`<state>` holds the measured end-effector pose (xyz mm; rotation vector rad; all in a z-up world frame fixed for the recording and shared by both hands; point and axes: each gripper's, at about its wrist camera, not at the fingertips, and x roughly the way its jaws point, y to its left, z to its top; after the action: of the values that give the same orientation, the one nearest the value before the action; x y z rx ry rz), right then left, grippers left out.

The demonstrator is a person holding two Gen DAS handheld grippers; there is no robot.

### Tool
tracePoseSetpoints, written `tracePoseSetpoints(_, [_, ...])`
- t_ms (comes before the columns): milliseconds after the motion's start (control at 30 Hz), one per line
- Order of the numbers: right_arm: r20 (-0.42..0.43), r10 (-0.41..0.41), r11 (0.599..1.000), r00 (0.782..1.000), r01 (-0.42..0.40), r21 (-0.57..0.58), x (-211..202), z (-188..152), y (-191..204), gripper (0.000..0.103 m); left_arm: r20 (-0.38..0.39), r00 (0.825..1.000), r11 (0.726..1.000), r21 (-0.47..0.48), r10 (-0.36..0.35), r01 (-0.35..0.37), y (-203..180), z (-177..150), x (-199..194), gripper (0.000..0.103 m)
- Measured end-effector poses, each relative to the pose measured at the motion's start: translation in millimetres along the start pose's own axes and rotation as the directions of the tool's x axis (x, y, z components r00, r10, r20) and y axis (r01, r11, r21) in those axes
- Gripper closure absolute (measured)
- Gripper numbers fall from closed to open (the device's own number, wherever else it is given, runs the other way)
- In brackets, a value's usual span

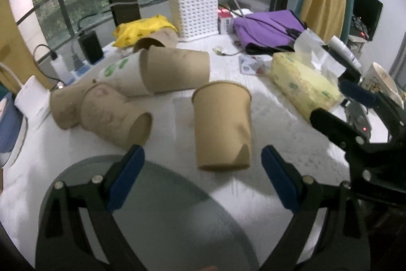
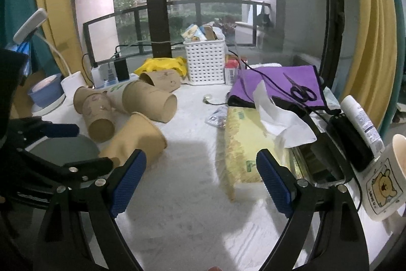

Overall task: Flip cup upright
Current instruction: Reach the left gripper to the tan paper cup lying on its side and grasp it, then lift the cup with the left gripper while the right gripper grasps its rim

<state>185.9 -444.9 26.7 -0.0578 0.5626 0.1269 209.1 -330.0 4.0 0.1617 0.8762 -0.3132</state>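
Note:
A brown paper cup (image 1: 222, 127) stands mouth up on the white table, dented near its base. It sits just ahead of my left gripper (image 1: 203, 177), which is open and empty, jaws wide on either side. In the right wrist view the same cup (image 2: 137, 141) appears tilted at the left, beside the left gripper's fingers (image 2: 63, 130). My right gripper (image 2: 201, 180) is open and empty over bare tablecloth. Several other brown cups (image 1: 175, 70) (image 2: 149, 100) lie on their sides in a heap behind.
A grey round mat (image 1: 162, 220) lies under the left gripper. A yellow tissue pack (image 2: 243, 144), a purple cloth with scissors (image 2: 279, 85), a white basket (image 1: 195, 13), a mug (image 2: 385, 184) and a lamp (image 2: 73, 80) crowd the table.

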Motion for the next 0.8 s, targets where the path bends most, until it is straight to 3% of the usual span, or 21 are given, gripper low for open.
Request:
tracePoseSetpoints(233, [-0.022, -0.007, 1.0, 1.0, 0.007, -0.01, 7, -2, -18, 0.012, -0.071, 0.997, 0.999, 0.007, -0.039, 0.04, -1, 6, 34, 0.011])
tracePoseSetpoints(333, [-0.023, -0.016, 1.0, 1.0, 0.016, -0.011, 1, -7, -32, 0.012, -0.085, 0.994, 0.997, 0.027, -0.065, 0.067, -2, 8, 40, 0.03])
tracePoseSetpoints(367, [-0.025, -0.022, 1.0, 0.999, 0.022, -0.012, -1, -8, -35, 0.012, -0.096, 0.992, 0.996, 0.028, -0.077, 0.08, -2, 9, 41, 0.042])
tracePoseSetpoints(500, [-0.024, -0.027, 1.0, 0.999, 0.027, -0.004, -12, -11, -40, 0.012, -0.093, 0.988, 0.992, -0.006, -0.123, 0.123, 1, 9, 37, 0.044])
tracePoseSetpoints(800, [0.001, -0.022, 0.999, 1.0, 0.022, -0.027, -39, -11, -17, 0.012, -0.02, 0.993, 0.993, -0.012, -0.114, 0.114, 5, -12, -7, 0.044])
